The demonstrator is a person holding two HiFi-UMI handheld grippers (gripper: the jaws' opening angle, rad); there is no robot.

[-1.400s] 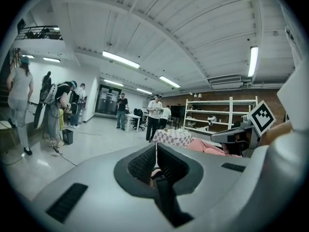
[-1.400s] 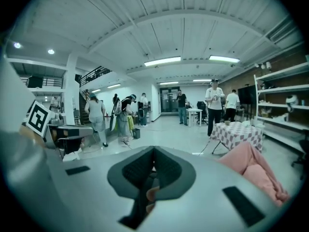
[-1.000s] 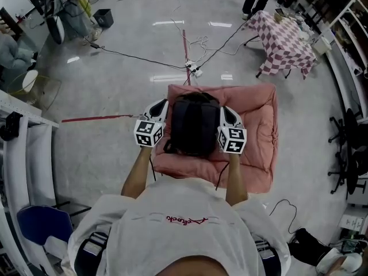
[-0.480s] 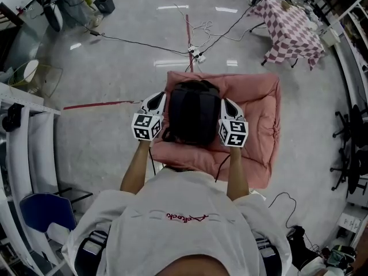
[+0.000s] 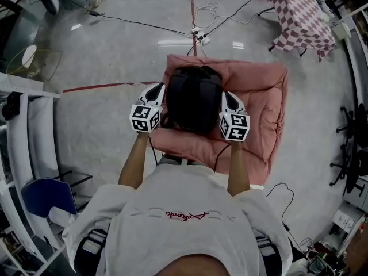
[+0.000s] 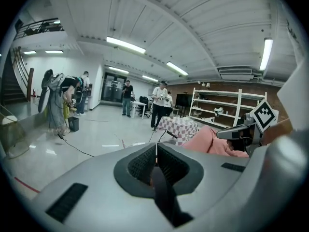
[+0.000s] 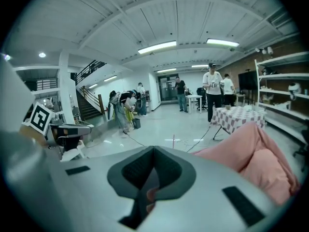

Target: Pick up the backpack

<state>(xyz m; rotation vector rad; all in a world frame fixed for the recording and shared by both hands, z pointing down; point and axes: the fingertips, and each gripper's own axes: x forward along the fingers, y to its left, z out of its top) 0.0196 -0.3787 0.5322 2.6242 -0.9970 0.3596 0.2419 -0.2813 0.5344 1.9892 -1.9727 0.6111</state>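
Note:
A black backpack [image 5: 194,99] hangs between my two grippers, over a pink cushion [image 5: 261,94] on the floor. My left gripper [image 5: 156,88] is at the backpack's left side and my right gripper [image 5: 229,95] at its right side. In the left gripper view the jaws of the left gripper [image 6: 155,164] are shut on a dark strap [image 6: 164,197] that runs back toward the camera. The right gripper [image 7: 152,164] is likewise shut on a dark strap [image 7: 139,202]. Whether the backpack's bottom touches the cushion is hidden.
A table with a checkered cloth [image 5: 302,19] stands at the far right. Cables and a power strip [image 5: 198,34] lie on the floor beyond the cushion, beside a red tape line [image 5: 103,87]. Office chairs [image 5: 351,148] stand right, shelving and a blue chair [image 5: 43,197] left. Several people [image 6: 159,100] stand far off.
Both grippers have sunk a little with the backpack held between them, and the head view has tilted so the cushion sits higher in the picture. Both grips stay shut.

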